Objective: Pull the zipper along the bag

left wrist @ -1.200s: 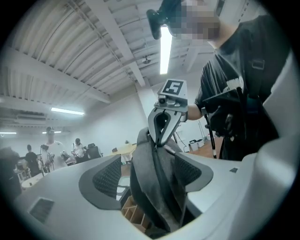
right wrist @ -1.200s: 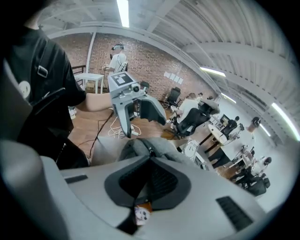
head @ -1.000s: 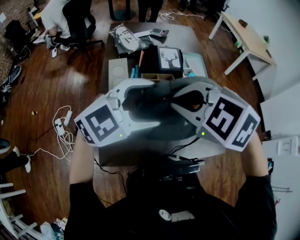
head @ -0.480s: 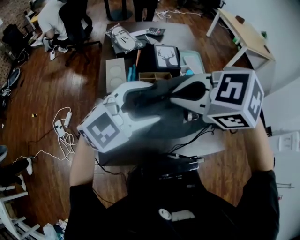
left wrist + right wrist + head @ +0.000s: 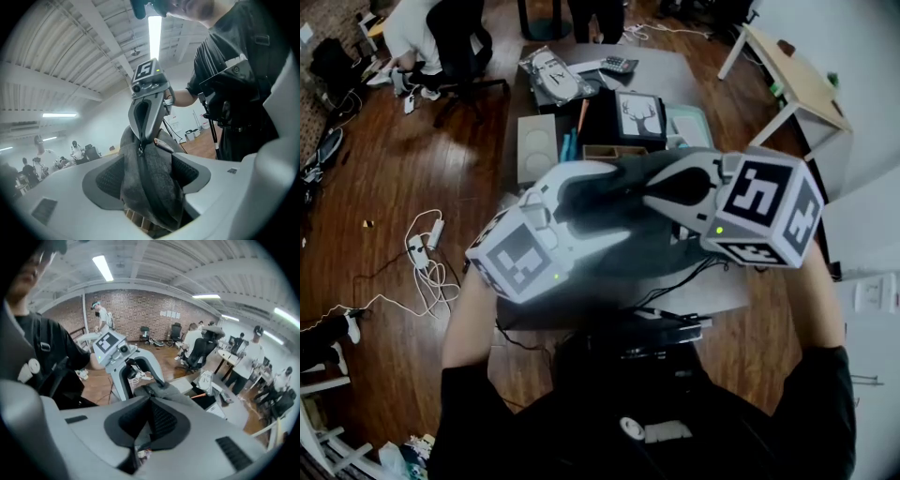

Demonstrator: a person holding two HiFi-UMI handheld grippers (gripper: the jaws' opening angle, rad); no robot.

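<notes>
A dark grey felt bag (image 5: pixel 661 248) hangs in the air over the table, stretched between my two grippers. My left gripper (image 5: pixel 614 204) comes in from the lower left. In the left gripper view its jaws have just been closing, and the bag's end (image 5: pixel 150 183) now fills the gap with both black pads (image 5: pixel 110 178) pressing on it. My right gripper (image 5: pixel 652 197) reaches in from the right, shut on the small zipper pull (image 5: pixel 140 149) at the top of the bag's zip line. In the right gripper view its pads (image 5: pixel 161 420) meet, and the left gripper (image 5: pixel 140 380) and bag (image 5: pixel 173 392) lie ahead.
Below is a grey table (image 5: pixel 675 75) holding a framed deer picture (image 5: pixel 639 117), a plastic-wrapped pack (image 5: pixel 551 75), a calculator (image 5: pixel 619 64) and a wooden tray (image 5: pixel 614 152). Cables (image 5: pixel 427 253) lie on the wood floor at left. A light wooden table (image 5: pixel 797 80) stands at right, and a person sits at the far left (image 5: pixel 431 28).
The right gripper has rolled and lifted slightly, so its marker cube shows another face. The left gripper stays put with its jaws drawn closer on the bag.
</notes>
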